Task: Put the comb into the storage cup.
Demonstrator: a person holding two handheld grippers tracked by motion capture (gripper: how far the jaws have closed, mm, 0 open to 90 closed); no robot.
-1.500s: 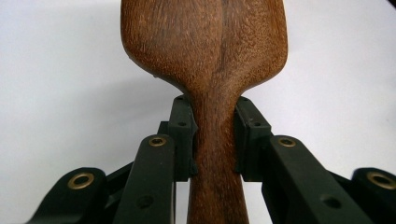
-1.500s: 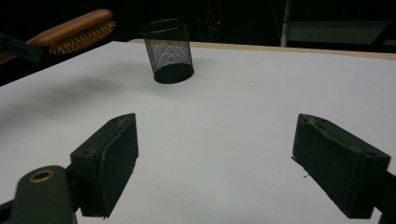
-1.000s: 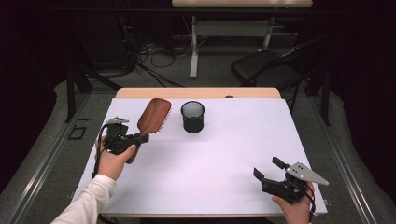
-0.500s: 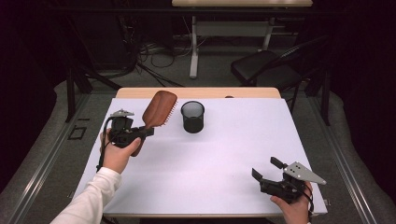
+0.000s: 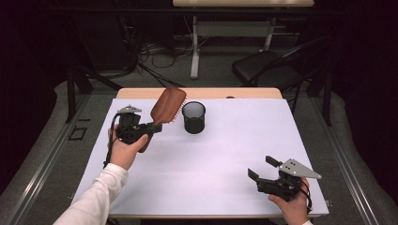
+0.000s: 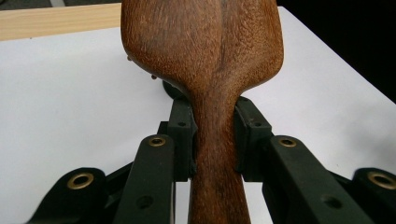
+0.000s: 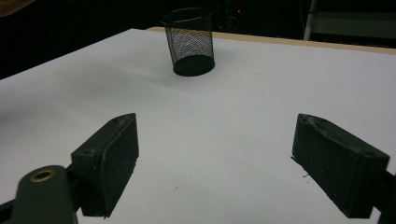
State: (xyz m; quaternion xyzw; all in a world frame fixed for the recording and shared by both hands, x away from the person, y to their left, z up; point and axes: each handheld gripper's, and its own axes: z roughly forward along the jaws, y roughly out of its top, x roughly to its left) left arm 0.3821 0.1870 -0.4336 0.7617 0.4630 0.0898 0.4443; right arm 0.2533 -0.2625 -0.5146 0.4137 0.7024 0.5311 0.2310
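Observation:
A brown wooden hairbrush (image 5: 167,105) is held up above the left back of the white table (image 5: 225,154), its head tilted toward a black mesh cup (image 5: 194,117). My left gripper (image 5: 149,127) is shut on the brush handle (image 6: 215,154); both pads press the handle just below the wide head (image 6: 201,42). A few bristle tips show at the head's left edge. My right gripper (image 5: 261,169) rests low at the table's front right, jaws wide apart with nothing between them (image 7: 215,163). The mesh cup (image 7: 189,42) stands upright ahead of it.
The table's wooden back edge (image 5: 202,93) lies behind the cup. Beyond it are a dark chair (image 5: 270,70), cables on the floor (image 5: 155,56) and a white desk leg (image 5: 195,51). A person's white sleeve (image 5: 96,197) comes in at the bottom left.
My left hand has carried the brush a little up and toward the cup. The right hand has stayed in place.

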